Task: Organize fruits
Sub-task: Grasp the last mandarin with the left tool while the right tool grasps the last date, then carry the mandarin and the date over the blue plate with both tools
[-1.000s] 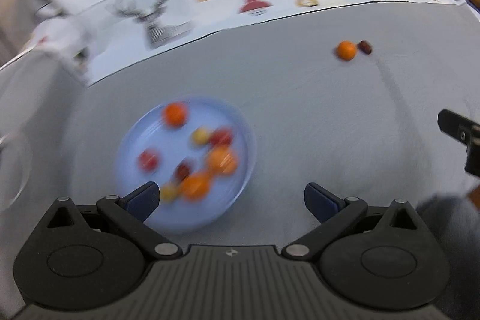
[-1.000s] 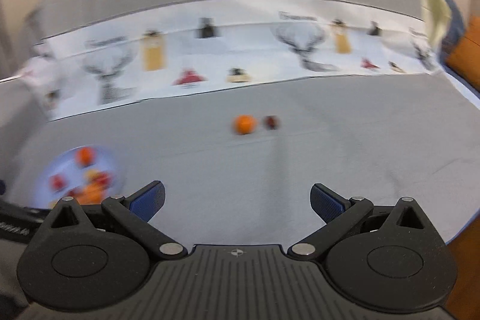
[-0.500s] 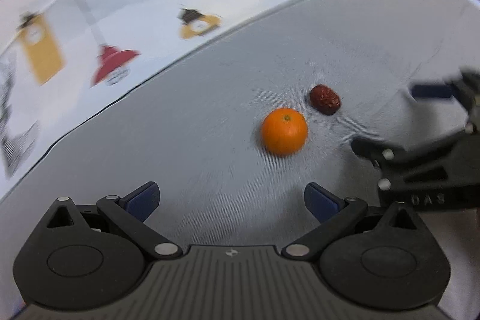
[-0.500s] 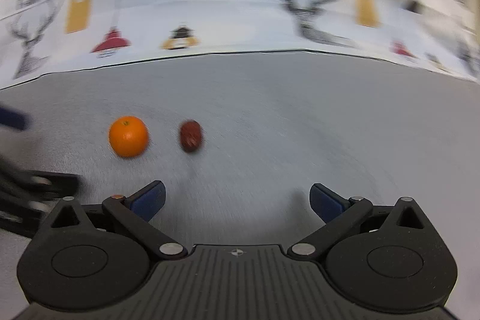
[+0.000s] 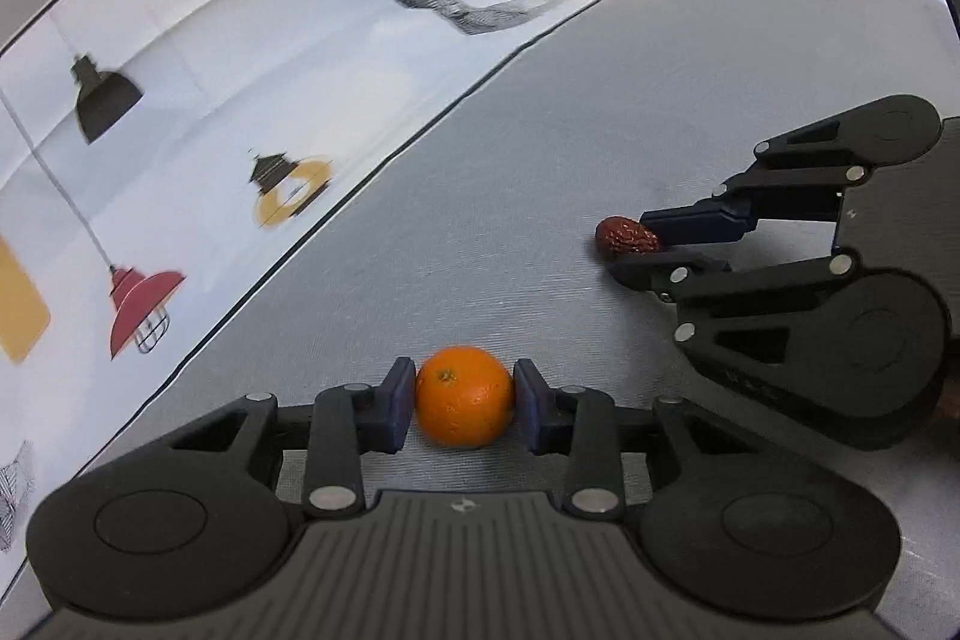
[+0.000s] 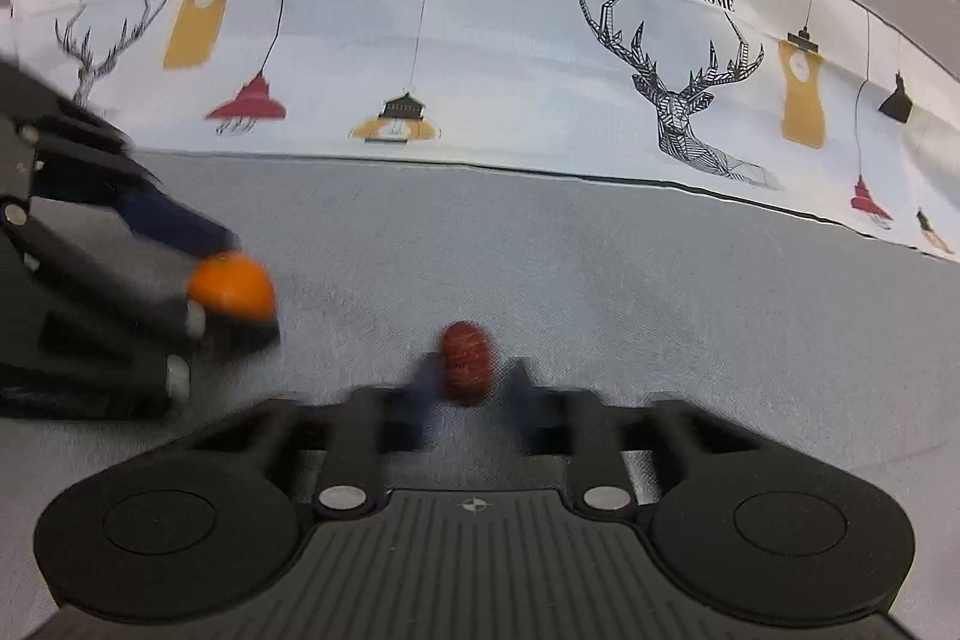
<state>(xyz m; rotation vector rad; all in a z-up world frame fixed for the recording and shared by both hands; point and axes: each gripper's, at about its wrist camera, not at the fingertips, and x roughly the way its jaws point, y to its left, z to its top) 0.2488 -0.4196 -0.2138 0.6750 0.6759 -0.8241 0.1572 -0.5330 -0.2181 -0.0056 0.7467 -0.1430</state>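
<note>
Left tool (image 5: 463, 403) has just been closing and now clamps the orange (image 5: 463, 396), one pad on each side, fruit resting on the grey table (image 5: 540, 130). Right tool (image 6: 469, 388) has just been closing too, and sits nipped on the red date (image 6: 467, 361); the pads are blurred in its own view, but the left wrist view shows the date (image 5: 626, 236) caught at the tips of the right tool (image 5: 660, 244). The date's long axis runs along the tool's pointing line, free end sticking out past the tips, so the grip is probably shallow. The two tools sit close, orange to the left of the date, left tool (image 6: 222, 292) near but apart. Both fruits lie mid-table, well clear of the printed cloth strip (image 6: 510, 58) along the far edge. Open grey table all round; straight lift looks free, sideways swing toward each other risks a bump.
</note>
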